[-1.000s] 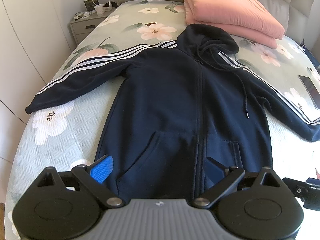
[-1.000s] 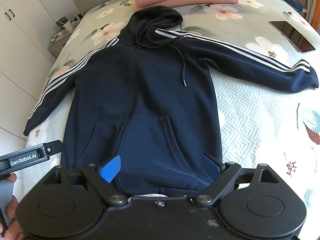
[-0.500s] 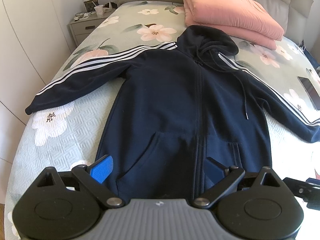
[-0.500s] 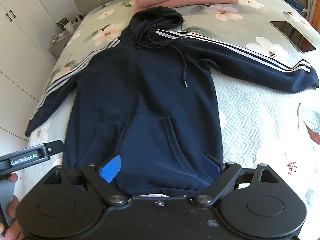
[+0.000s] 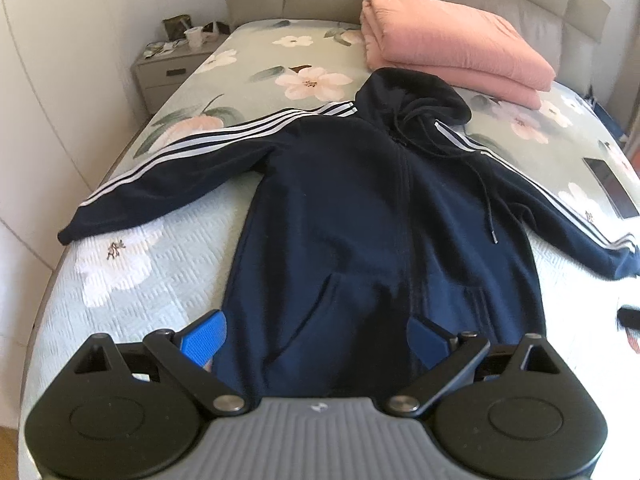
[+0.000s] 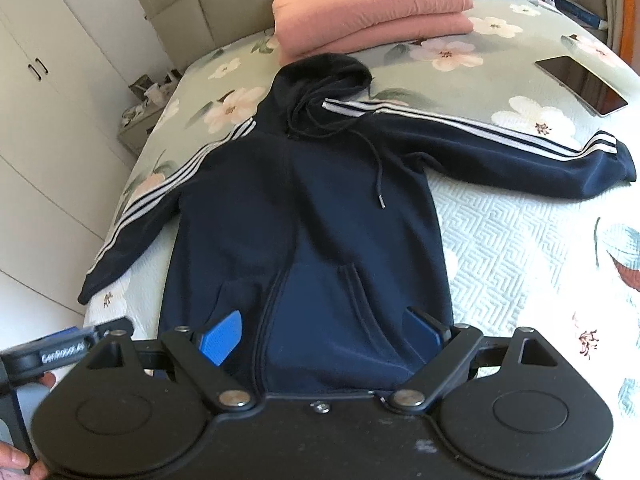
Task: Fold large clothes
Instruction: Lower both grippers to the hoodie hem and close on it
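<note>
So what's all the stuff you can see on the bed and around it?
hoodie: one, dark navy with white sleeve stripes, spread flat face up in the middle of the bed, sleeves out to both sides.
blanket: one, pink, folded, at the head of the bed just beyond the hood.
phone: one, dark screen, lying on the bed past the right sleeve.
bedspread: one, pale green with flowers, under everything.
nightstand: one, beige, beside the bed's left side, with small clutter on top.
wardrobe: white doors, along the left wall.
left gripper: one, black with blue fingers, open, at the hoodie's hem.
right gripper: one, black with blue fingers, open, at the hem.
</note>
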